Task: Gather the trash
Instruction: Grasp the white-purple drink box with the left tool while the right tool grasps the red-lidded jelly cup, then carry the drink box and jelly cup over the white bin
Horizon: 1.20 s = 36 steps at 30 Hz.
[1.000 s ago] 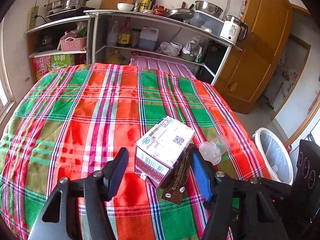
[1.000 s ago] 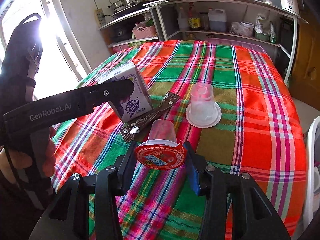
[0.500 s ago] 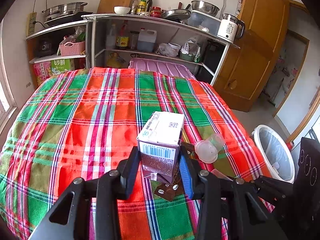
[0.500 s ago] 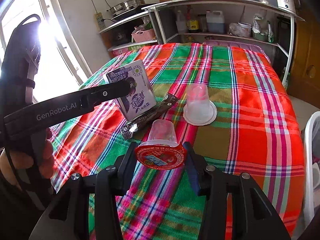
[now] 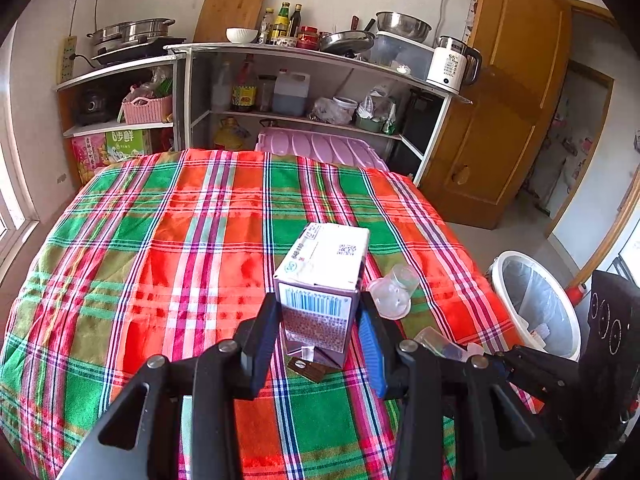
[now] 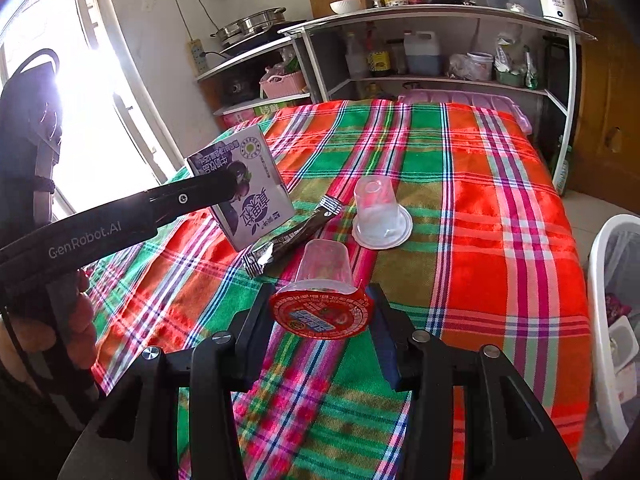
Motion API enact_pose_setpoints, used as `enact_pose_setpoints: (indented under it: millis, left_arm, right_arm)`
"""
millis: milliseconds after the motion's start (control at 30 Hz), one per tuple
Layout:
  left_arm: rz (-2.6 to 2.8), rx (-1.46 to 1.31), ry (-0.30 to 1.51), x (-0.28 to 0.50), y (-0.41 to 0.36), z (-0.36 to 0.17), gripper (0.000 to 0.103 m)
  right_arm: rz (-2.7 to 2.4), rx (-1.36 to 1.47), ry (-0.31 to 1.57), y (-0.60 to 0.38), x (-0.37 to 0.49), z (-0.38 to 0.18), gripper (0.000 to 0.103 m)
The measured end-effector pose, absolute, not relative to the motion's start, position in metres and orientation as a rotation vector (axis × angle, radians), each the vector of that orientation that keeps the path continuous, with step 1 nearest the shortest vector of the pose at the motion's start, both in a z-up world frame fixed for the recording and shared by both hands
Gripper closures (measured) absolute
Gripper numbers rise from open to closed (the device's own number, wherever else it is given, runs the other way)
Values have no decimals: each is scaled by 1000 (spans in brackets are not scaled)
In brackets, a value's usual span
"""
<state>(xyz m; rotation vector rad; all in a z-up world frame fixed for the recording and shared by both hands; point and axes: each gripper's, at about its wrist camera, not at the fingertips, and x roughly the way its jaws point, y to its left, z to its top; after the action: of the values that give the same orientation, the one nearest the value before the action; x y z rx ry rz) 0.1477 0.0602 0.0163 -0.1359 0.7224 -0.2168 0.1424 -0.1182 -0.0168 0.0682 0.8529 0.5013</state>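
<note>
Fig. Both grippers loaded; bin to the right of the table

L gripper (image 5: pixel 318 332): jaws clamped on the carton (image 5: pixel 324 280), one pad on each narrow side, barcode end toward the camera. Seen from the R wrist view, the carton (image 6: pixel 248 188) tilts and looks clear of the cloth (image 6: pixel 500 220), w/ its long axis running roughly along the fingers, away from the hand (image 6: pixel 60 340).

R gripper (image 6: pixel 322 334): jaws clamped on the rim of a jelly cup (image 6: pixel 322 292), red foil lid facing the camera, cup body pointing away along the fingers; it looks held above the cloth.

Left on the cloth: a dark sachet (image 6: pixel 292 236) lying on a diagonal betw. carton and cups, and a 2nd clear cup (image 6: pixel 380 216) upside down on its loose lid, just beyond the held cup.

Key relation: the white bin (image 5: pixel 536 304) stands on the floor just off the table's right edge, lower than the cloth. In the R wrist view its rim (image 6: pixel 600 280) sits at the frame's right edge, near the R gripper; in the L view it lies well right of the carton, past the R gripper's arm. Judgement: R hand is nearer the bin, so the cup prob. drops first; the carton must travel right and across, w/ some risk of the two grippers crowding at the rim
</note>
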Motion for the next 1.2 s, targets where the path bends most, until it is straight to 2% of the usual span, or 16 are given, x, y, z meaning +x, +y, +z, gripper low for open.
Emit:
enact_pose_setpoints:
  millis: [600,1200]
  left_arm:
    - [-263,-97,661,111,26,41,62]
    - [-390,-14,620,93,-57,59,62]
  right_arm:
    - [458,145,799,-159,115,2,56]
    - [316,243,725,-251,90,20,56]
